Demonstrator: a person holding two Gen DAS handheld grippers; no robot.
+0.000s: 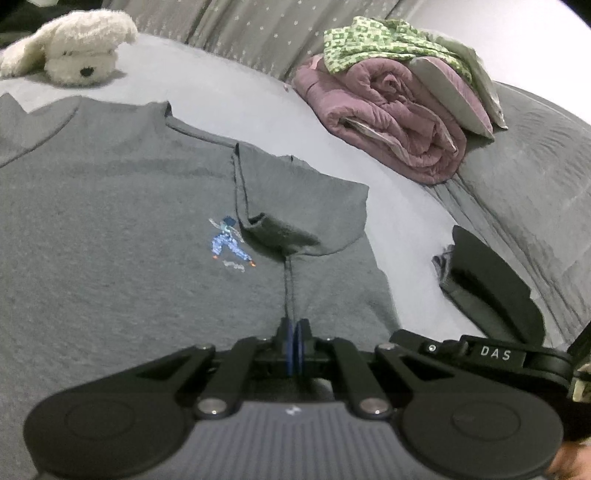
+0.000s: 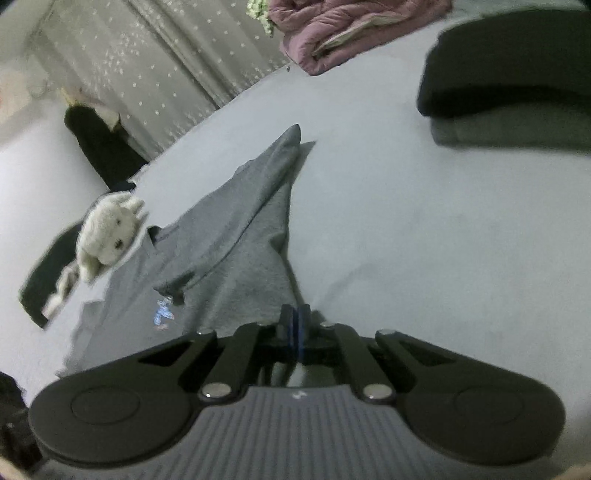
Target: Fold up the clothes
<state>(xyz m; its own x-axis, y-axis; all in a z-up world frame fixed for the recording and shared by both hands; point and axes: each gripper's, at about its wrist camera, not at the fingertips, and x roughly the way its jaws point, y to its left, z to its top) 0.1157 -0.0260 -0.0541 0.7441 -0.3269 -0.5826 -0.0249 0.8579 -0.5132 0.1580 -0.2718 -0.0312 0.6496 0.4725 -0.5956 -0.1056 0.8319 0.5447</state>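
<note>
A grey T-shirt with a small blue skater print lies spread on the pale bed sheet. One sleeve is folded inward over the chest. My left gripper is shut on a pinched ridge of the shirt's fabric, which runs up from the jaws toward the sleeve. In the right wrist view, the T-shirt narrows into a raised fold that ends between the jaws of my right gripper, which is shut on it near the shirt's edge.
A white plush dog rests beyond the collar. A rolled purple quilt with a green patterned cloth on top sits at the back right. A folded stack, black over grey, lies right of the shirt. A starred curtain hangs behind.
</note>
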